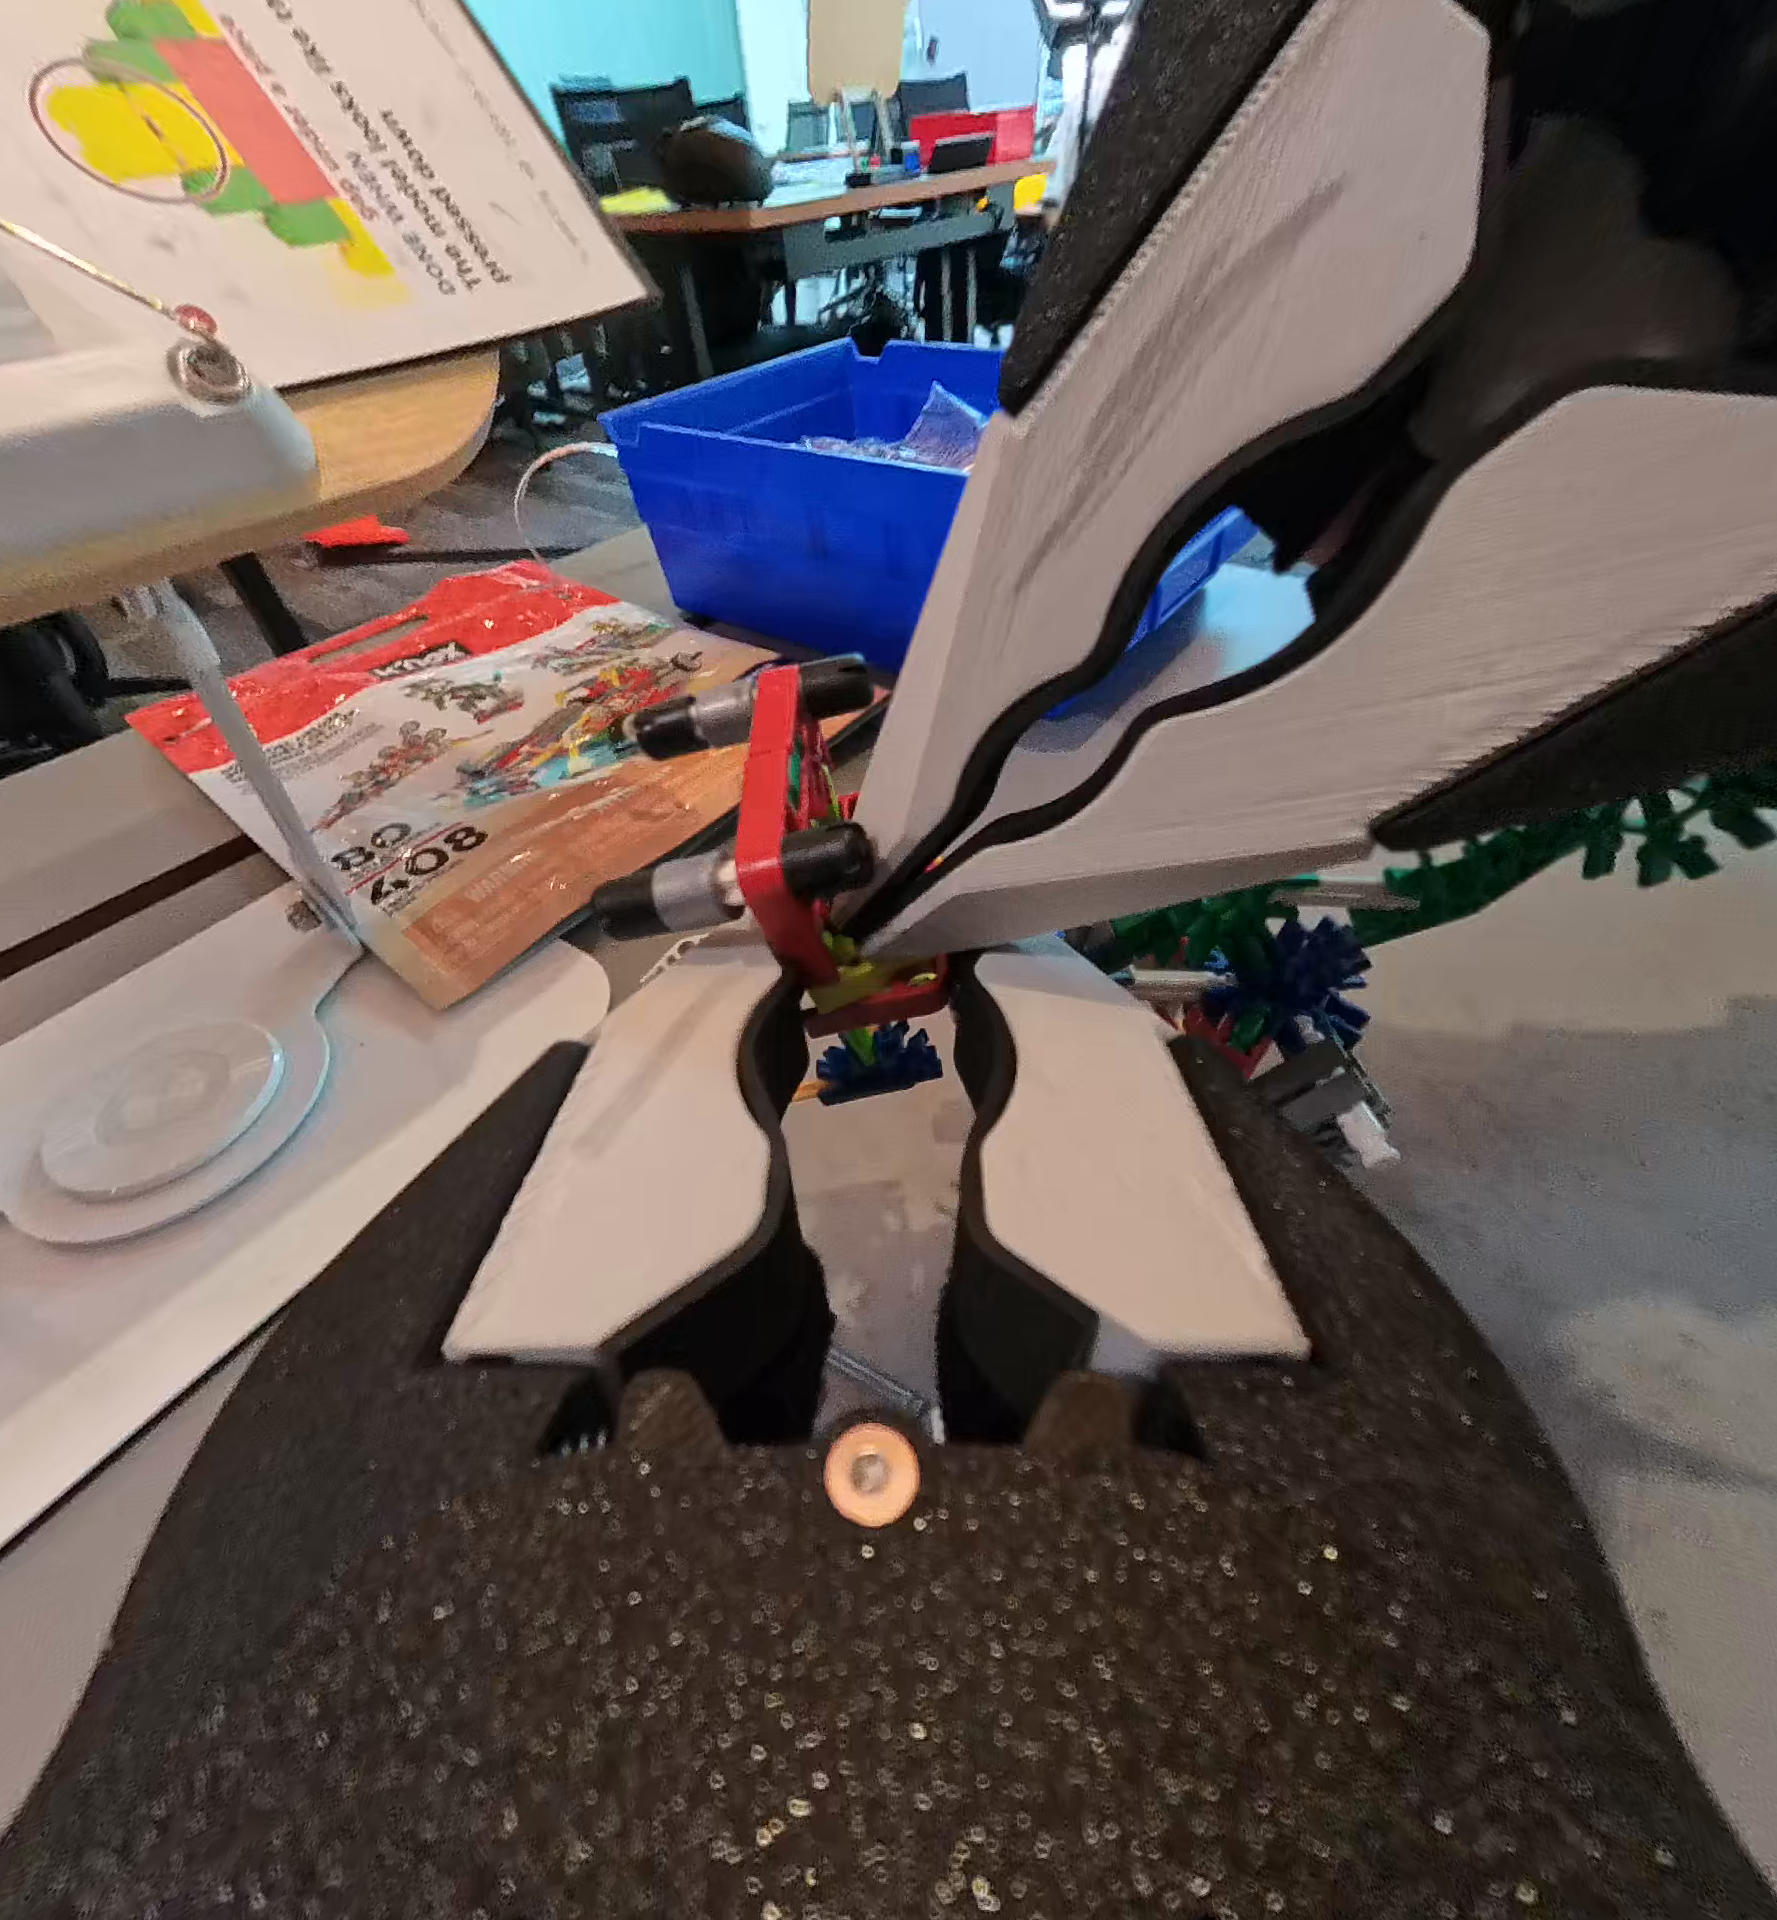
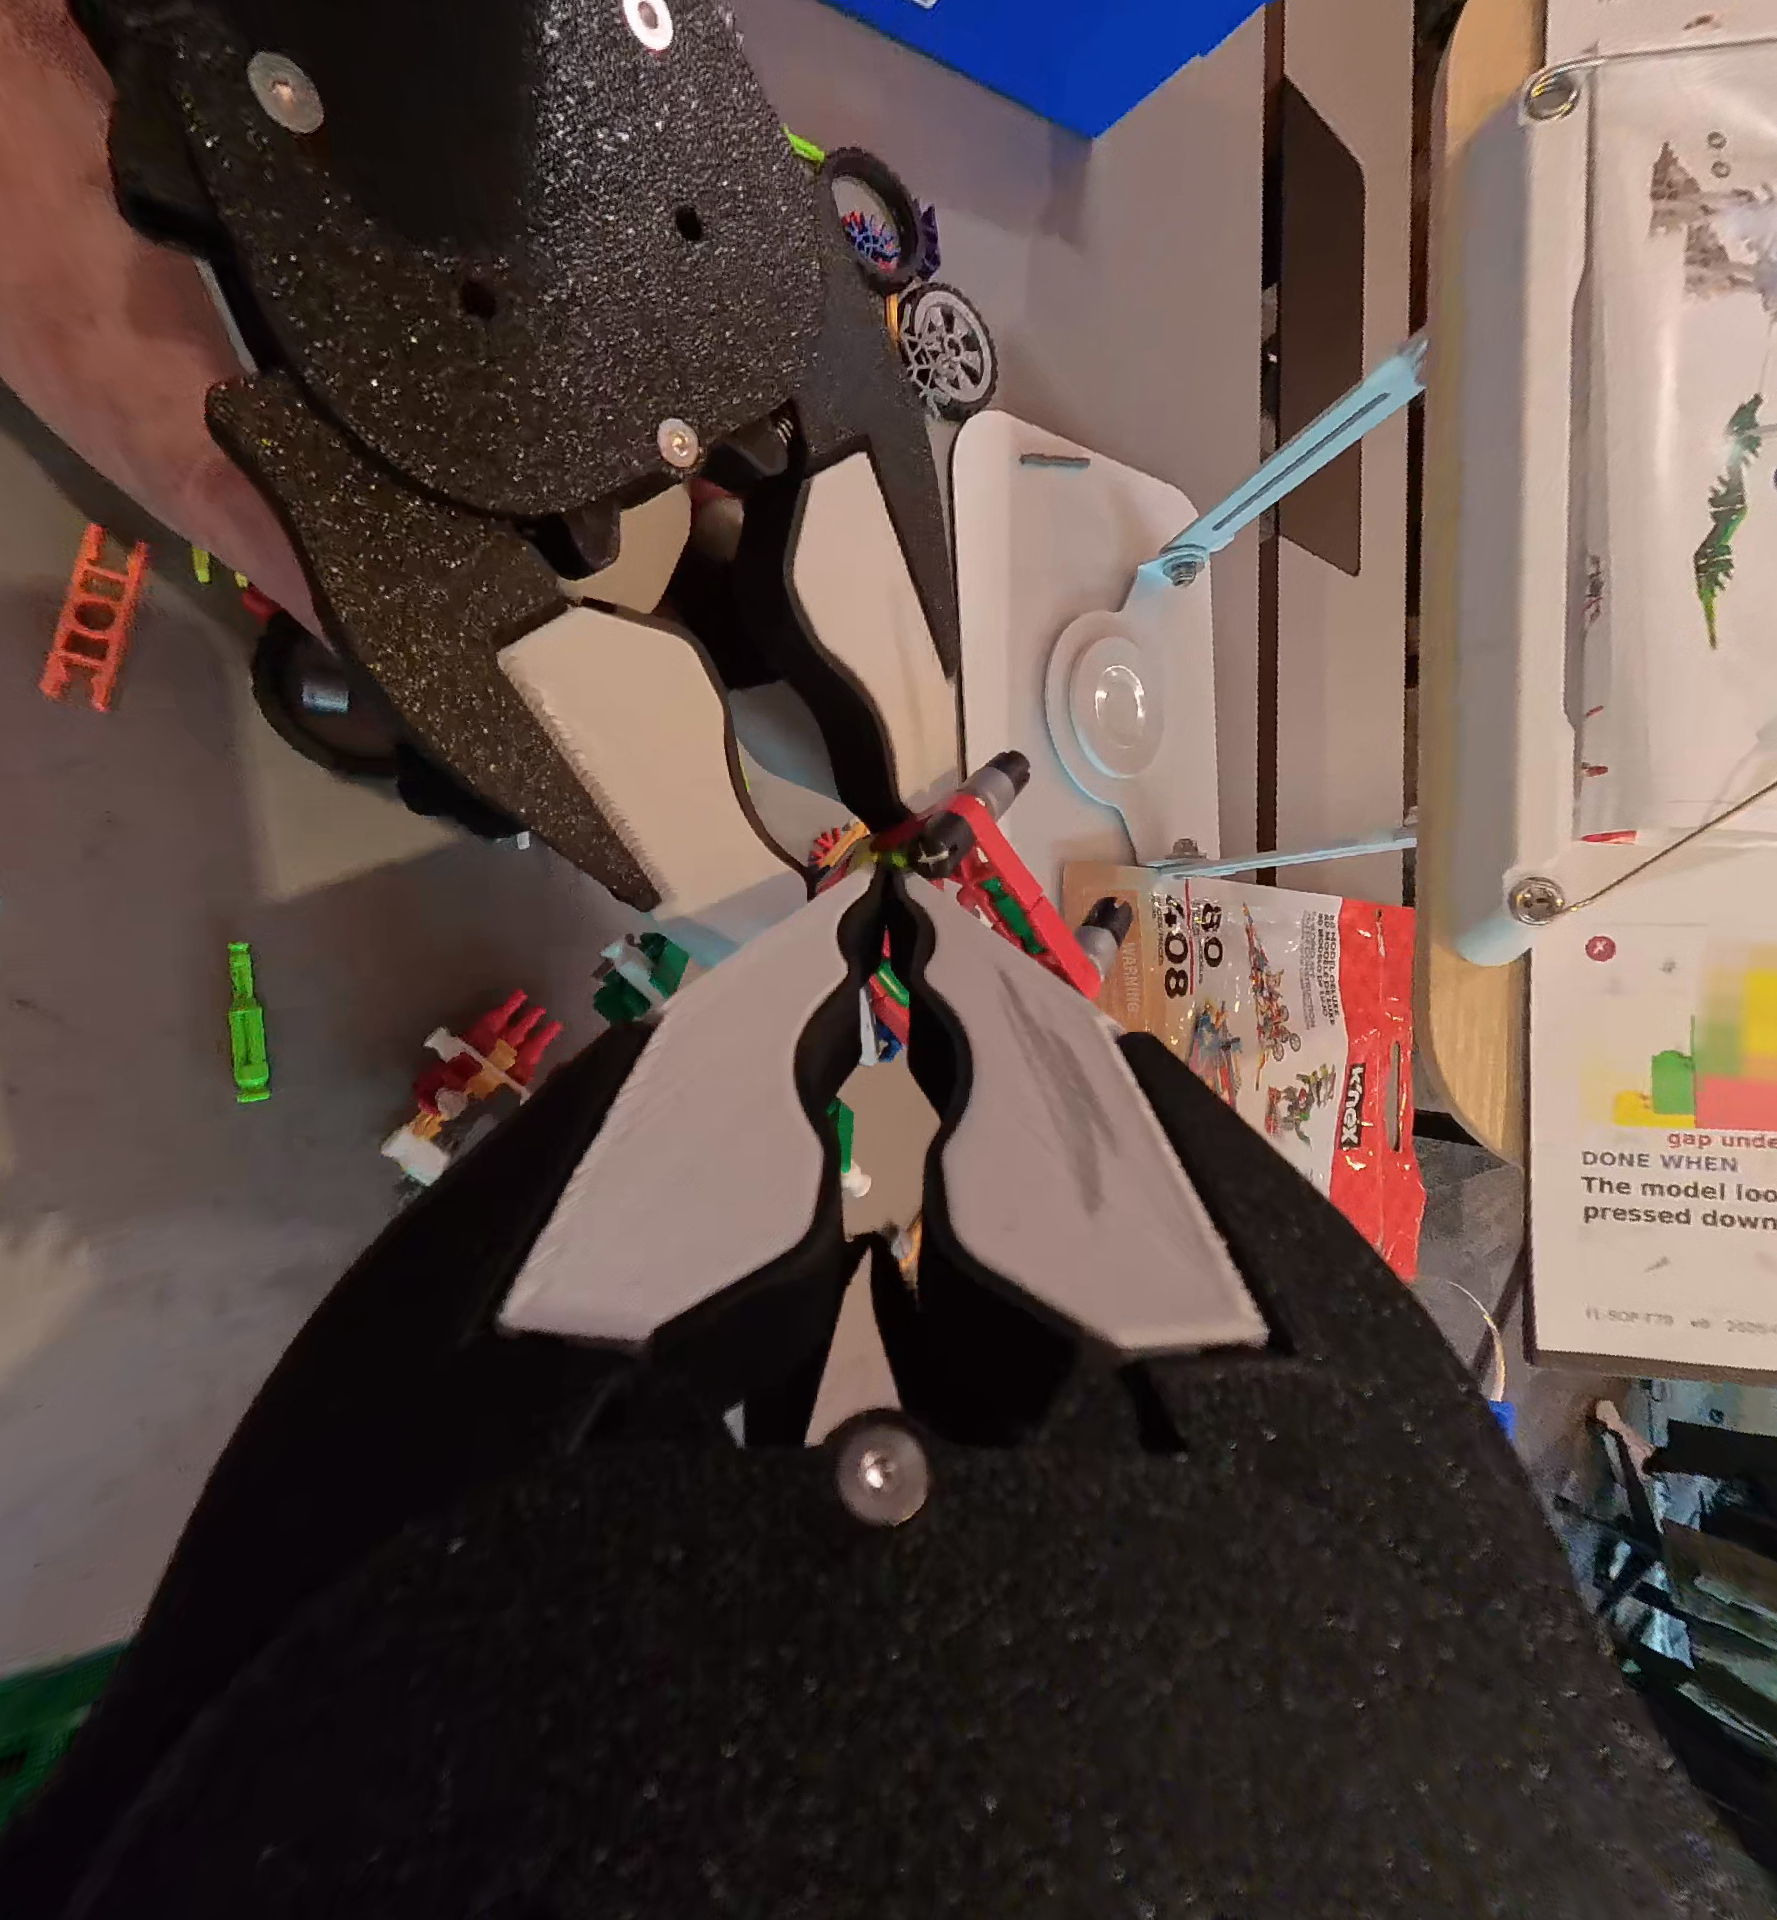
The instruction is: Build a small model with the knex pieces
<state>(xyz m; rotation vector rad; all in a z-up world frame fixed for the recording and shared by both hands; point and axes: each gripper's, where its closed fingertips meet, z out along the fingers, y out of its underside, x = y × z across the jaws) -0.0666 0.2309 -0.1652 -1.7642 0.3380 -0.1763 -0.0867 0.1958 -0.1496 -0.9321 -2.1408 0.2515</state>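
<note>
A small construction-toy model [image 1: 782, 831] is held between both grippers above the grey table. It has a red frame, black-and-grey rods, and yellow, green and blue bits. My left gripper [image 1: 868, 987] is shut on the model's red and yellow lower part. The right gripper [image 1: 853, 925] comes in from the upper right, with its jaws pinched on the model just above the left fingertips. In the right wrist view my right gripper [image 2: 886, 894] is shut on the model [image 2: 1009, 883]. There the left gripper [image 2: 879, 826] meets it tip to tip from the upper left, held by a hand [image 2: 53, 312].
A blue bin [image 1: 790, 499] stands behind. A red toy-parts bag [image 1: 468, 769] lies by a white stand holding an instruction sheet [image 1: 344, 156]. A green toy build [image 1: 1590, 842] lies at right. Loose pieces lie on the table: orange ladder [image 2: 94, 618], green rod [image 2: 245, 1023], wheels [image 2: 951, 348]. Both grippers' tips are close together, under 4 cm apart.
</note>
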